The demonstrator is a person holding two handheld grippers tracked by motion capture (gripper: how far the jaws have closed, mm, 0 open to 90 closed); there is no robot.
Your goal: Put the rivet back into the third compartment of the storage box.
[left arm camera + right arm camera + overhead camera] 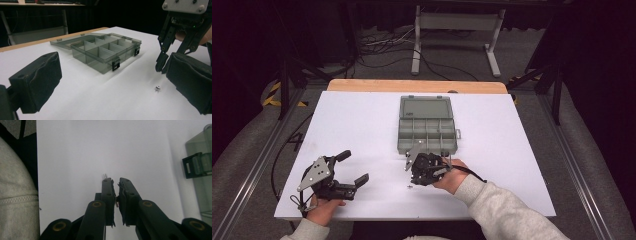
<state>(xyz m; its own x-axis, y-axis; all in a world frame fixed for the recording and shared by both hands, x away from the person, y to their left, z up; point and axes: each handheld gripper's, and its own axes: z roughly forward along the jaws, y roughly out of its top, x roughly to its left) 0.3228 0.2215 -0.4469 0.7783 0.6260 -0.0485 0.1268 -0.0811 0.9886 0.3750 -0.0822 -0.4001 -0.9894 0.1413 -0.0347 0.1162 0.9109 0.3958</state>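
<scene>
Spreading across most of the high view is the white table (pixel 362 125), and on it, toward the far side of centre, lies the smoke-grey compartment box (pixel 427 131) with its lid folded flat open behind it. Well to the near left, the left gripper (pixel 354 170) rests low in the person's hand with its jaws spread wide and nothing between them. The right gripper (pixel 408 165) points down just in front of the box's near wall, its jaws clenched; in the right gripper view a small metal piece (pixel 117 204) seems to be pinched between the pads, though it is too tiny to name for sure. A second small part, a bright metal screw (pixel 157 88), lies loose on the table just beside the right jaw tips, between that gripper and the person.

The step in hand looks like gathering small hardware into the box. To do it well, keep the pinch firm, lift straight up clear of the wall and latches (pixel 115 65), carry the piece over one compartment, and release low so it does not bounce out.
</scene>
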